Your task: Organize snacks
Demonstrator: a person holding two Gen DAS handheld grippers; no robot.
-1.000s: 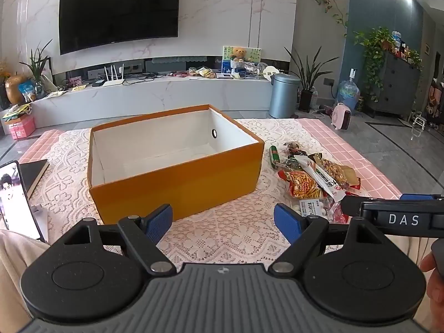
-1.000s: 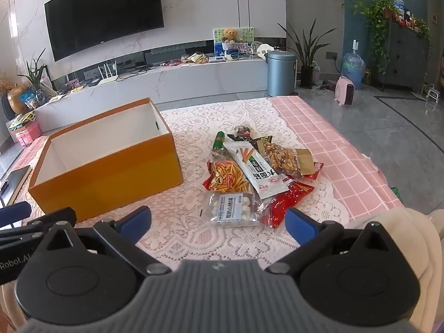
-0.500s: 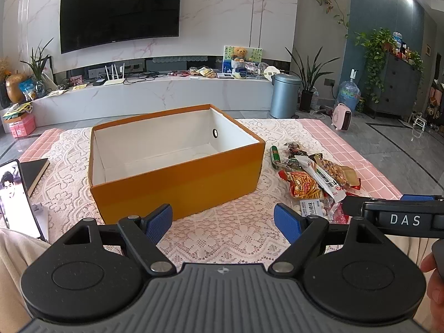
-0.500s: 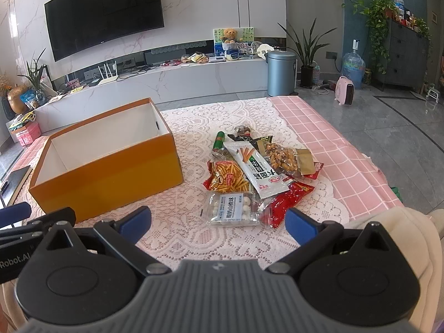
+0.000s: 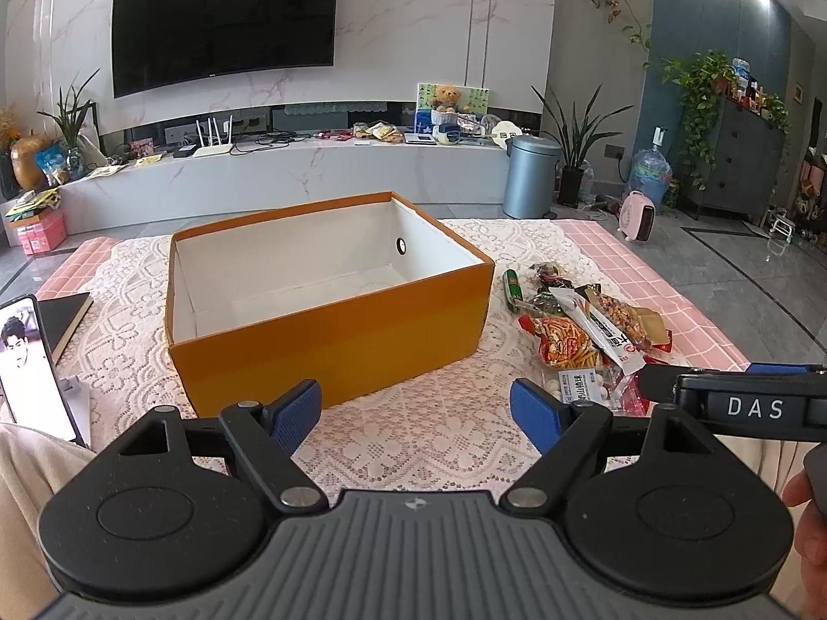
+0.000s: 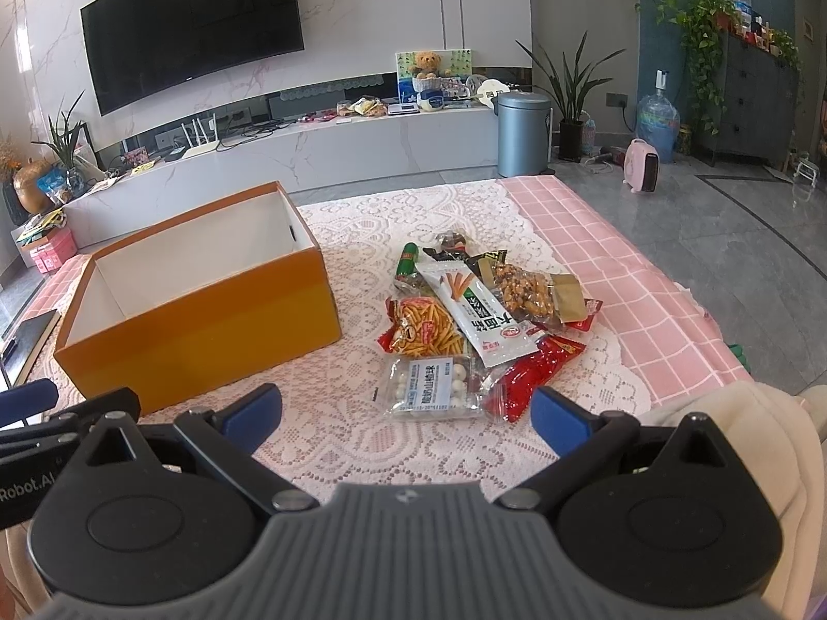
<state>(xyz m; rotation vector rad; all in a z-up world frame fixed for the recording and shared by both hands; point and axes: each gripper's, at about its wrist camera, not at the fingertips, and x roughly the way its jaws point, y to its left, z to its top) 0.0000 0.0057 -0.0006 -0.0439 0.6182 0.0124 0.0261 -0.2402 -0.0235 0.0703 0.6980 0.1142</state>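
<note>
An open orange box [image 5: 331, 341] with a white, bare inside stands on the lace cloth; it also shows in the right wrist view [image 6: 207, 330]. A pile of snack packets [image 6: 475, 310] lies right of it: a clear pack of white balls [image 6: 434, 387], an orange stick-snack bag [image 6: 424, 328], a long white packet [image 6: 478, 312], a nut bag [image 6: 522, 287], a red packet [image 6: 537, 369]. The pile also shows in the left wrist view [image 5: 584, 325]. My left gripper [image 5: 416, 416] is open and empty, near the box front. My right gripper [image 6: 406, 416] is open and empty, just short of the clear pack.
A phone [image 5: 28, 367] on a stand and a dark book [image 5: 64, 315] sit at the table's left edge. Pink checked cloth [image 6: 620, 279] covers the right side. A TV console, bin [image 6: 522, 134] and plants stand behind.
</note>
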